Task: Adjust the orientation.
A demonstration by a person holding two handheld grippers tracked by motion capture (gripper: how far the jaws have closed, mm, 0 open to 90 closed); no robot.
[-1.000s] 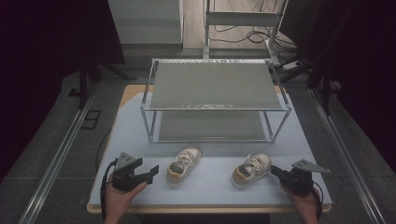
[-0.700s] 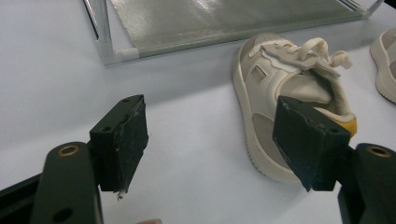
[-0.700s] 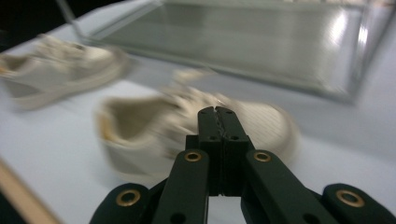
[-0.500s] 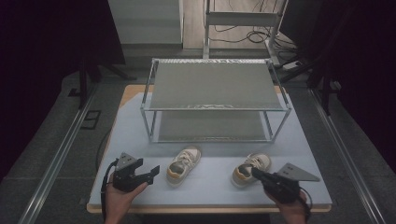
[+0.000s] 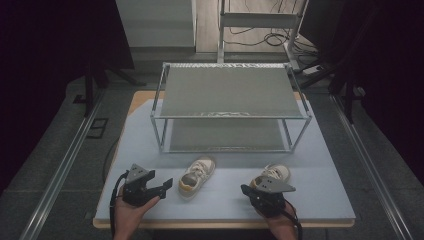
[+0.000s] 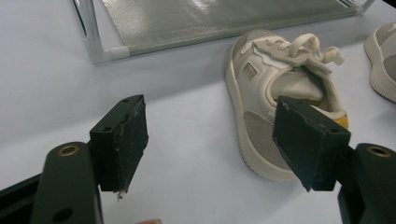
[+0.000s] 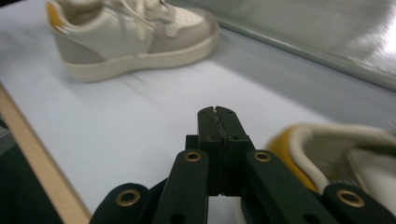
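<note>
Two small cream sneakers with yellow heels lie on the pale blue table. The left sneaker [image 5: 196, 176] [image 6: 275, 88] [image 7: 130, 35] lies just right of my left gripper [image 5: 166, 184] [image 6: 215, 140], whose jaws stand open and empty, its heel beside the right-hand pad [image 6: 308, 140]. The right sneaker [image 5: 274, 173] [image 6: 384, 56] [image 7: 336, 154] lies just behind my right gripper [image 5: 245, 189] [image 7: 218, 116], which points left at the front edge. Its jaws are shut with nothing between them, and the sneaker's yellow heel sits close on their right.
A two-tier metal rack [image 5: 230, 107] [image 6: 210, 18] [image 7: 327, 37] with grey shelves stands behind the sneakers in the middle of the table [image 5: 320, 200]. The table's wooden front edge [image 7: 42, 158] runs close to my right gripper. Dark floor and rails surround the table.
My right gripper has slid left along the front edge, from right of the right sneaker to in front of it. The left gripper and both sneakers have stayed put.
</note>
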